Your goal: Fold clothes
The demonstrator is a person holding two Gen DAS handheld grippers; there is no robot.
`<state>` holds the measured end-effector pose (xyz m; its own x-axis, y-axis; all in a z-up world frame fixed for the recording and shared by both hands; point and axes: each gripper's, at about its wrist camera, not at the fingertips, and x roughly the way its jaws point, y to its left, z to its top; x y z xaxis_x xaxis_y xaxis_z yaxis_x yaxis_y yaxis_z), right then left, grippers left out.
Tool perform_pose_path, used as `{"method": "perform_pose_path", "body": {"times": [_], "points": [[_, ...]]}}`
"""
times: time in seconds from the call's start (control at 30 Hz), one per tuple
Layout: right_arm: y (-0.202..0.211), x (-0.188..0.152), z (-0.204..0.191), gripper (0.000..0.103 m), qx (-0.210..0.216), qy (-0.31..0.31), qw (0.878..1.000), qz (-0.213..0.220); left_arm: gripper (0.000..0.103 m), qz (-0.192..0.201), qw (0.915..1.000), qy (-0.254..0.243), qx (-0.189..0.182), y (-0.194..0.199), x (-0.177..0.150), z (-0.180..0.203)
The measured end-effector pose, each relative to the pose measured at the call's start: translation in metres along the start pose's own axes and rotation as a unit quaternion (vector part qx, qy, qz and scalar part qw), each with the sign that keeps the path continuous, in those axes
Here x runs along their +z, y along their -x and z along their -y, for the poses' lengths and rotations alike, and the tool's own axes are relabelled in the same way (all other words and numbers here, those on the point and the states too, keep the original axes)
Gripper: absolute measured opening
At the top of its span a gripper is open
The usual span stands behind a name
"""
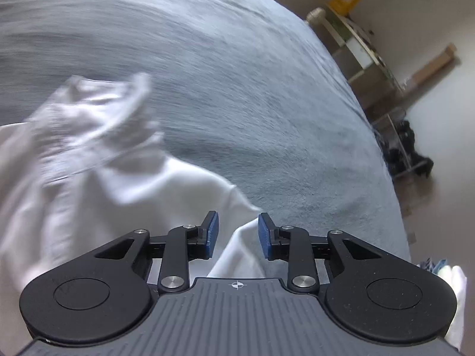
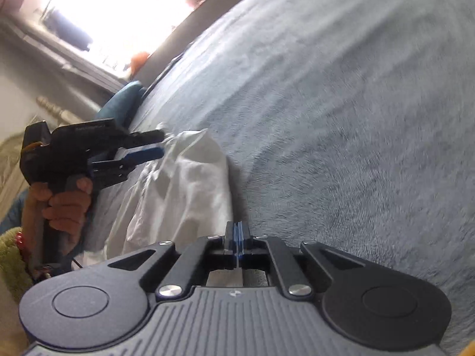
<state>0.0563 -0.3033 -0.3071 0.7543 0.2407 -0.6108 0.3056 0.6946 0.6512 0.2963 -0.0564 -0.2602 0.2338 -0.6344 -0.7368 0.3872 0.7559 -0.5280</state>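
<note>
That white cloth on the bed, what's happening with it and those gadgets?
A person is folding a white garment on a grey blanket, holding a claw tool in each hand. The left claw is open just above the fabric. The right claw is shut beside the garment's edge; whether it pinches fabric isn't clear.
</note>
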Motion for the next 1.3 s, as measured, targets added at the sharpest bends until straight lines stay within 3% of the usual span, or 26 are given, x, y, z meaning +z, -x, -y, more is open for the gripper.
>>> {"method": "perform_pose_path", "body": {"times": [0.17,0.33,0.53,0.63,0.77,0.9,1.03,1.17,1.3], "points": [[0.034,-0.009,-0.023,0.006,0.013,0.054,0.998,-0.005,0.033,0.035,0.9977,0.049,0.031,0.085,-0.023,-0.043],[0.052,-0.026,-0.058,0.01,0.042,0.096,0.994,-0.038,0.034,0.059,0.9918,0.085,0.074,0.172,-0.061,-0.091],[0.053,-0.064,-0.108,0.011,0.082,0.115,0.983,-0.116,0.034,0.04,0.9897,0.076,0.115,0.24,-0.108,-0.124],[0.046,-0.091,-0.129,0.023,0.089,0.115,0.976,-0.161,0.035,-0.029,0.9935,0.008,0.11,0.249,-0.129,-0.131],[0.032,-0.13,-0.147,0.028,0.073,0.103,0.972,-0.196,0.035,-0.088,0.9881,-0.076,0.1,0.222,-0.17,-0.125],[0.014,-0.161,-0.155,0.028,0.036,0.071,0.973,-0.216,0.035,-0.125,0.97,-0.185,0.097,0.18,-0.207,-0.105],[-0.001,-0.186,-0.162,0.03,0.001,0.042,0.975,-0.219,0.035,-0.133,0.9424,-0.286,0.11,0.156,-0.235,-0.093],[-0.019,-0.206,-0.175,0.03,-0.026,0.038,0.976,-0.214,0.035,-0.135,0.9326,-0.317,0.107,0.146,-0.246,-0.102],[-0.034,-0.219,-0.184,0.031,-0.054,0.042,0.975,-0.213,0.03,-0.133,0.9349,-0.314,0.098,0.149,-0.249,-0.117]]}}
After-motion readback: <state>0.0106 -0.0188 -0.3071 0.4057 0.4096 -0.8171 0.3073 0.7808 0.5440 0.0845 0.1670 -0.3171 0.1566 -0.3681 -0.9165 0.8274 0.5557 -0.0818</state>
